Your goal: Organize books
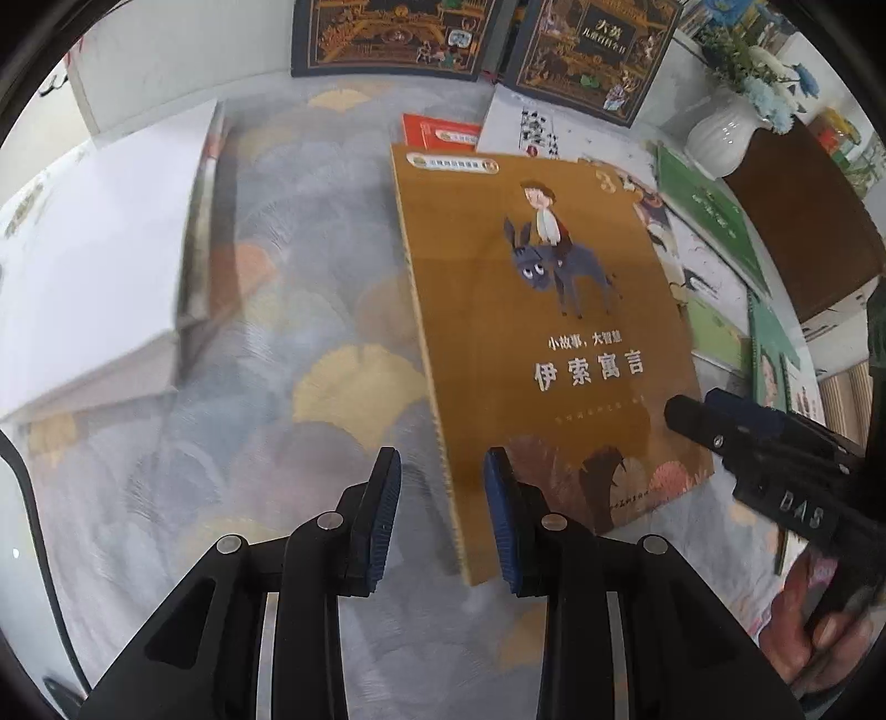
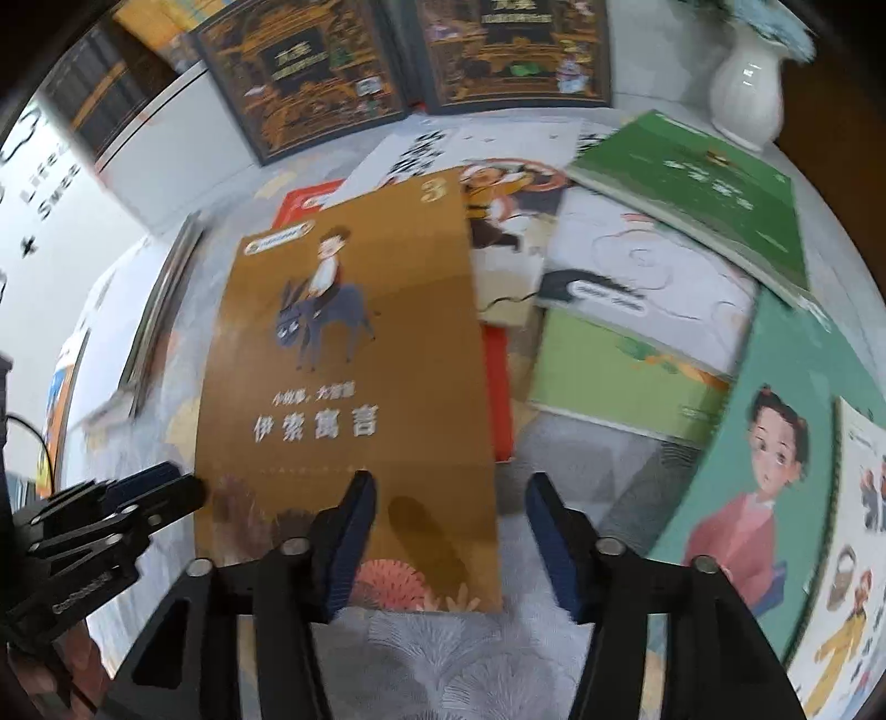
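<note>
Brown picture book (image 1: 531, 332), cover w/ a boy riding a grey donkey + white Chinese title, lies face up on the fan-patterned tablecloth (image 1: 310, 310), roughly mid-table. Its far corner overlaps a red book (image 1: 437, 130), and on its right side it sits just beside a loose spread of other books. Left gripper (image 1: 443, 498) points steeply down over the book's near-left corner: jaws apart w/ a clear gap, one blue pad over bare cloth, the other over the cover near the spine edge; whether that pad touches the cover can't be told, nothing is pinched. Right gripper (image 2: 451, 531) comes in at the book's near-right corner, jaws parted wide, left pad over the cover, right pad over the cloth past the book's edge; nothing clamped, contact w/ the cover unclear. Each gripper shows in the other's view at the frame edge, w/ a bit of the person's hand (image 1: 830, 626) behind. Left of the brown book, apart from it, a stack of white books (image 1: 99, 266). At the back two dark ornate hardcovers (image 1: 398, 33) stand upright side by side. The spread on the right incl. a green book (image 2: 698, 183), a teal book w/ a girl in pink (image 2: 764, 459), and a white-and-lime cover (image 2: 637, 354). White vase w/ blue flowers (image 1: 720, 138) at back right beside a dark wooden box (image 1: 803, 221).
</note>
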A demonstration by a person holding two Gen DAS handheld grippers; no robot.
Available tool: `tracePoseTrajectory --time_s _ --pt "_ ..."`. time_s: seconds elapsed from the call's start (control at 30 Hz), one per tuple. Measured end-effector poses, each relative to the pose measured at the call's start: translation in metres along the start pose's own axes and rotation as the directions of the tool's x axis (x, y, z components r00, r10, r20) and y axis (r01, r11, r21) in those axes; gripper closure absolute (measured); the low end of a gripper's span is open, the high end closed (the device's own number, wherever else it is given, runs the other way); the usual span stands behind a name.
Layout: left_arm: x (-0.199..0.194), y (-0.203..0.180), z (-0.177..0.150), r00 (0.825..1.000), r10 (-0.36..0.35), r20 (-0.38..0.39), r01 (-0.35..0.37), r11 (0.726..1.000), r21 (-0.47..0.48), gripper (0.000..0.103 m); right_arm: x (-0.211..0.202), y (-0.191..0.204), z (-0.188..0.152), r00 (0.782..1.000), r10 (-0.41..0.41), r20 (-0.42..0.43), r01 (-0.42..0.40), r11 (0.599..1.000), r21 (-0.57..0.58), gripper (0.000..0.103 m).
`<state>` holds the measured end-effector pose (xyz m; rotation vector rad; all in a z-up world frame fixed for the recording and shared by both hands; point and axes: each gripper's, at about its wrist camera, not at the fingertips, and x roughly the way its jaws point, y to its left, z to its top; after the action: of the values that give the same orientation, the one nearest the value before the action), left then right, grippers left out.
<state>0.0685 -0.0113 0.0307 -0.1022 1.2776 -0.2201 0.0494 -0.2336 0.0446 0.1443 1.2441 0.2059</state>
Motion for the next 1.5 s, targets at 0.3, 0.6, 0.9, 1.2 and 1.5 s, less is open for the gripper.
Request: tracePoseTrajectory --time_s 0.3,0.6,0.9,1.2,1.5 --pt "0.003 -0.007 -0.007 0.999 0.014 0.041 -0.010 0.995 -0.097 0.068 0.004 -0.013 -0.006 0.998 0.066 -0.010 -0.066 0.998 -0.016 0.056" --pt "-0.007 -0.005 -0.030 0.993 -0.111 0.051 0.118 0.978 -0.171 0.054 -0.002 0.006 -0.029 0.992 0.117 -0.041 -0.121 0.983 -0.138 0.055" --pt "-0.027 0.010 -0.111 0.975 -0.223 0.019 0.222 0.951 -0.214 0.055 -0.018 0.019 -0.094 0.988 0.103 -0.113 -0.130 0.954 -0.269 0.055" --pt "-0.025 0.002 -0.113 0.977 -0.209 0.038 0.213 0.954 -0.210 0.055 -0.024 0.019 -0.114 0.996 0.075 -0.054 -0.085 0.973 -0.215 0.055" --pt "-0.071 0.008 -0.111 0.813 -0.550 0.191 0.581 0.784 -0.216 0.055 -0.025 -0.005 -0.111 0.978 0.203 -0.050 -0.207 0.974 -0.087 0.049"
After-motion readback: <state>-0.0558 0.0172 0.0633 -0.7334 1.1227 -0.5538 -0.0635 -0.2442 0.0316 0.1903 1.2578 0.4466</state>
